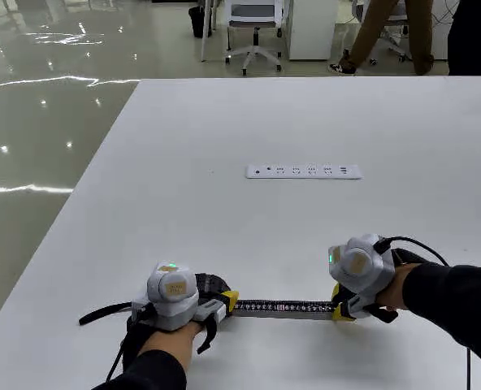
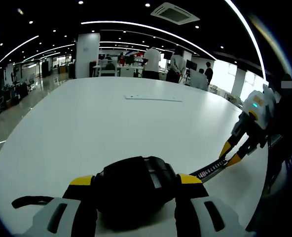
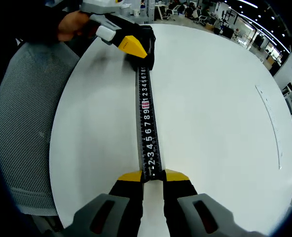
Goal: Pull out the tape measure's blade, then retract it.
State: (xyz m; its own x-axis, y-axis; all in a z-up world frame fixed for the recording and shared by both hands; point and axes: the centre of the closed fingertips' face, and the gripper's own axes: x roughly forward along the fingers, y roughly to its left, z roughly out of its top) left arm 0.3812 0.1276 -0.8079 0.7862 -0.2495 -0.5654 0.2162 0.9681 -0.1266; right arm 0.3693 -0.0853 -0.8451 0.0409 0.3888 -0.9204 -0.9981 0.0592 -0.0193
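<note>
Left gripper point(image 2: 136, 179) clamped on tape measure point(image 2: 135, 193), right gripper point(image 3: 153, 176) fingers point(image 3: 128, 191) pinching blade point(image 3: 146, 113) (near table point(image 1: 322, 114) edge)

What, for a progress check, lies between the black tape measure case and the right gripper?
The extended black numbered blade joins the black case to the right gripper; see the right gripper view.

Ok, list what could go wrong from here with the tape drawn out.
1. The right gripper pinches only the tip of the black numbered blade; if it slips, the blade could snap back hard.
2. The left gripper clamps the rounded black tape measure case; it might twist loose under the pull.
</note>
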